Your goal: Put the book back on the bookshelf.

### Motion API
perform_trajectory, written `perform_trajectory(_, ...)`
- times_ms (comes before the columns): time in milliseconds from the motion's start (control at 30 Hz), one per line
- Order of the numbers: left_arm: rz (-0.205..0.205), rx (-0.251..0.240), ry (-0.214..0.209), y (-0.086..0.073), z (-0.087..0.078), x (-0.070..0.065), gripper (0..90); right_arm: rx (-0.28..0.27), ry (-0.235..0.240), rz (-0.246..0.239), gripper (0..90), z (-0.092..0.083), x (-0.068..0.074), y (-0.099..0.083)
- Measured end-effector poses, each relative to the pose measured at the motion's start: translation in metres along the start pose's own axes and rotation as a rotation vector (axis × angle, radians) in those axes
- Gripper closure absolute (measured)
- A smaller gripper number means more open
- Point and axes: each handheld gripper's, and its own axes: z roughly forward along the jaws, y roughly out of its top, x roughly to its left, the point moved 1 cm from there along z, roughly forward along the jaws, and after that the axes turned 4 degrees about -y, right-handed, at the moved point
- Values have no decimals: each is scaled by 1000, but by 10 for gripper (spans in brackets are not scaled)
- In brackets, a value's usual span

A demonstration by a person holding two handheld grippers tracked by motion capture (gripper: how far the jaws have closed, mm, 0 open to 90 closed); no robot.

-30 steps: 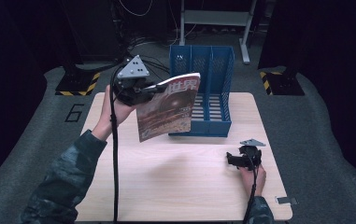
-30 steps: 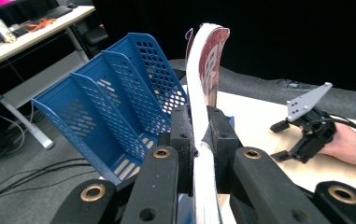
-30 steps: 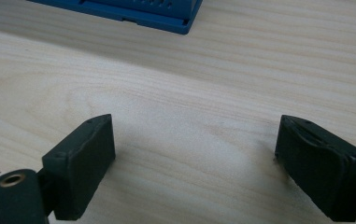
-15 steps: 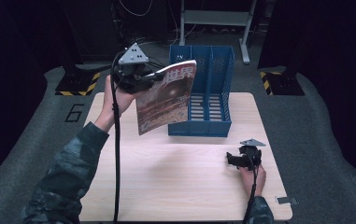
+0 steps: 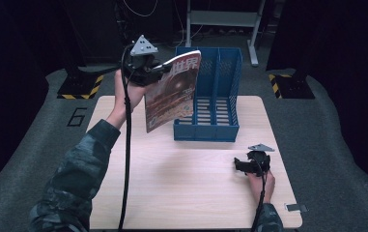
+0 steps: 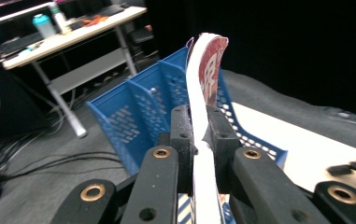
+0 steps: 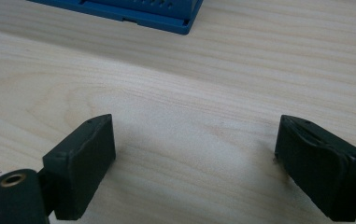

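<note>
One glossy magazine (image 5: 172, 92), curling, gripper-clamped (image 6: 199, 140).

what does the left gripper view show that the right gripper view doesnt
Left gripper view alone: the left gripper shut on a magazine, the file rack's three slots, and a desk behind.
Right gripper view alone: the right gripper with jaws wide apart, low over bare tabletop.
Both: the blue file rack and the wooden table.

A lab or studio space: black curtains all round, a grey mat (image 5: 317, 121) with hazard tape (image 5: 82, 88), loose cables (image 6: 35, 158) on the floor, a cluttered workbench (image 6: 68, 35) behind the desk (image 5: 181, 193).
</note>
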Motion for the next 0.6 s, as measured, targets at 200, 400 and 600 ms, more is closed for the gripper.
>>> perform_trajectory(200,-40,10,46,-1,13,9,838,1,1,10,118,0,1,0)
perform_trajectory(400,-95,-12,84,0,24,18,837,-5,7,10,121,0,0,0)
perform_trajectory(600,-114,0,130,1,38,22,838,-6,8,10,121,0,0,0)
